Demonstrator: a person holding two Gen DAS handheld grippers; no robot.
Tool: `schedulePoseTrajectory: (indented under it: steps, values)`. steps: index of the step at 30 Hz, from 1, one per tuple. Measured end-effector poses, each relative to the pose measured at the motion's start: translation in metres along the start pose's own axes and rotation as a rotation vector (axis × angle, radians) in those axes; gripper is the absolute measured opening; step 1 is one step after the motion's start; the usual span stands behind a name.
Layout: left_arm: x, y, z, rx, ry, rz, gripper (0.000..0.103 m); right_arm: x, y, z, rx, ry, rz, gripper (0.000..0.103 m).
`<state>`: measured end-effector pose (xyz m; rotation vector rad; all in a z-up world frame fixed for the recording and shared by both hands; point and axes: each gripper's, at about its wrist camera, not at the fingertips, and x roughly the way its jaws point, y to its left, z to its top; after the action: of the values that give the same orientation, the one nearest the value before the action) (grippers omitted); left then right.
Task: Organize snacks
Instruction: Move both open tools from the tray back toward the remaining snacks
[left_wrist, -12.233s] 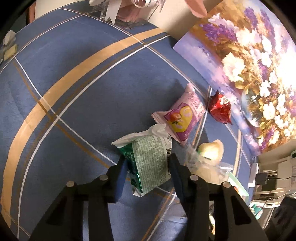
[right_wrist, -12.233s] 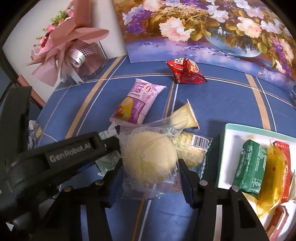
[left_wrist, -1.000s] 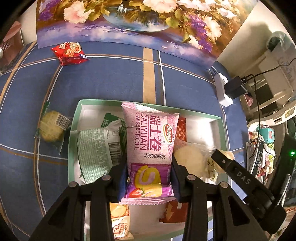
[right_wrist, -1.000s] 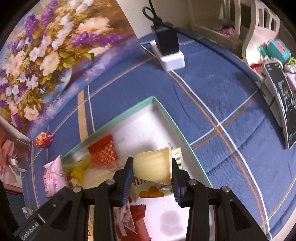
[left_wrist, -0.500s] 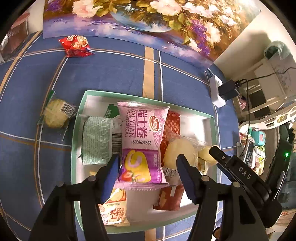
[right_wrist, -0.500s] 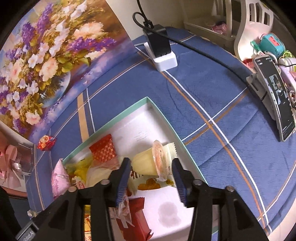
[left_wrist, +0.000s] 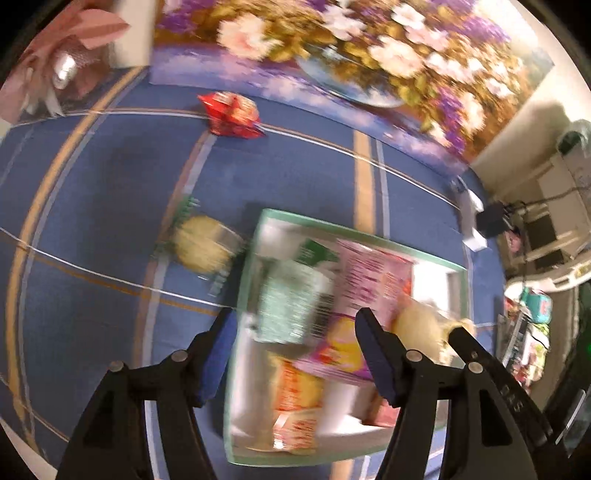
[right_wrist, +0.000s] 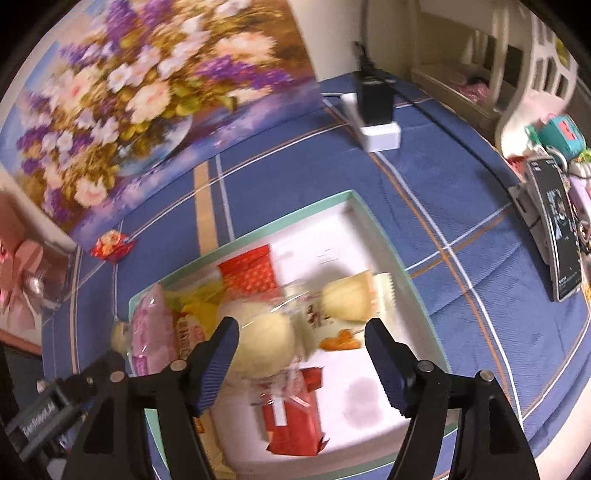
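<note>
A white box with a green rim (left_wrist: 255, 236) (right_wrist: 388, 236) lies on the blue cloth and holds several snacks. My left gripper (left_wrist: 295, 354) hovers over its left edge, jaws opening, nothing between them. Below it lie the pink Swiss roll pack (left_wrist: 369, 280) (right_wrist: 149, 325) and a green pack (left_wrist: 291, 306). My right gripper (right_wrist: 301, 350) hangs above the box, jaws opening and empty. The pale jelly cup (right_wrist: 349, 295) lies on its side in the box beside a round bun (right_wrist: 262, 343). A wrapped yellow cake (left_wrist: 203, 247) and a red snack (left_wrist: 232, 114) (right_wrist: 112, 245) lie on the cloth outside the box.
A flower painting (right_wrist: 140, 81) leans along the back. A white power strip with a black adapter (right_wrist: 376, 107) and a propped phone (right_wrist: 557, 229) stand to the right. A pink bouquet (left_wrist: 62, 62) stands at the far left. The picture is blurred by motion.
Both grippers let go and opened. The pink pack and the jelly cup now lie in the box. Both grippers lifted, and the left one shifted left toward the box's edge.
</note>
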<state>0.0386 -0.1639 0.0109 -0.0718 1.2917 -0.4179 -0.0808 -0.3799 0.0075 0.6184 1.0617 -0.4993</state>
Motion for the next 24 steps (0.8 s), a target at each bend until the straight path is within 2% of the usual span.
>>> schedulePoseTrajectory:
  steps: [2,5,7,9,13,15,18,22,24]
  values:
    - [-0.002,0.011,0.003,-0.01,-0.028,0.045,0.068,0.001,0.01,-0.002,-0.027,0.0,0.007,0.08]
    - [-0.007,0.032,0.008,-0.037,-0.066,0.126,0.074,0.0,0.025,-0.005,-0.064,-0.015,0.011,0.088]
    - [-0.01,0.046,0.01,-0.058,-0.085,0.165,0.077,-0.001,0.036,-0.007,-0.092,-0.026,0.018,0.098]
    - [-0.012,0.06,0.013,-0.08,-0.101,0.198,0.084,-0.002,0.048,-0.011,-0.127,-0.035,0.034,0.103]
    - [-0.019,0.085,0.014,-0.114,-0.138,0.244,0.086,-0.007,0.072,-0.017,-0.194,-0.056,0.064,0.103]
    - [-0.024,0.094,0.016,-0.12,-0.159,0.266,0.095,-0.009,0.082,-0.02,-0.216,-0.071,0.075,0.103]
    - [-0.032,0.104,0.017,-0.135,-0.2,0.295,0.098,-0.012,0.094,-0.024,-0.252,-0.088,0.095,0.103]
    - [-0.041,0.121,0.019,-0.169,-0.237,0.284,0.099,-0.013,0.112,-0.03,-0.304,-0.105,0.126,0.103]
    - [-0.043,0.126,0.021,-0.181,-0.251,0.292,0.102,-0.011,0.119,-0.032,-0.311,-0.103,0.128,0.103]
